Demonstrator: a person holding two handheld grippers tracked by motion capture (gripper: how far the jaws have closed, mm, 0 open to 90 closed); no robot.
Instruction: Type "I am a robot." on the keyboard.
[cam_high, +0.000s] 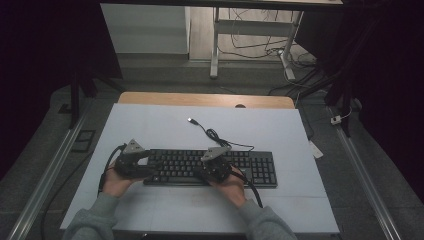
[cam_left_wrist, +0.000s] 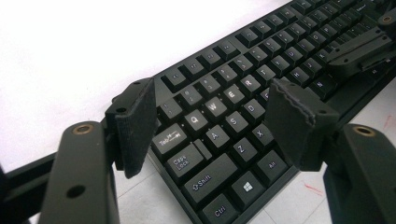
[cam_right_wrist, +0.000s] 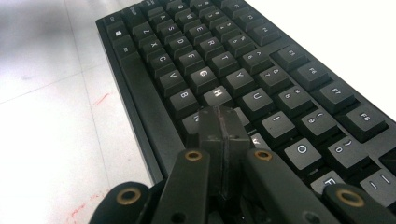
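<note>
A black keyboard (cam_high: 255, 167) lies across the middle of the white table top (cam_high: 150, 130). My left gripper (cam_high: 149, 168) hovers at the keyboard's left end. In the left gripper view, the left gripper (cam_left_wrist: 212, 100) is open, its pads (cam_left_wrist: 137, 126) standing wide apart above the Q, W, A and S keys of the keyboard (cam_left_wrist: 205, 163). My right gripper (cam_high: 210, 167) is over the middle keys. In the right gripper view, the right gripper (cam_right_wrist: 219, 116) is shut with nothing between its pads, tips down on the keyboard (cam_right_wrist: 210, 60) just below the H key.
The keyboard's cable (cam_high: 215, 135) curls away behind it and ends in a loose USB plug (cam_high: 191, 120). A wooden table edge (cam_high: 205, 99) lies beyond the white top. Metal rails (cam_high: 367, 180) run along both sides on the floor.
</note>
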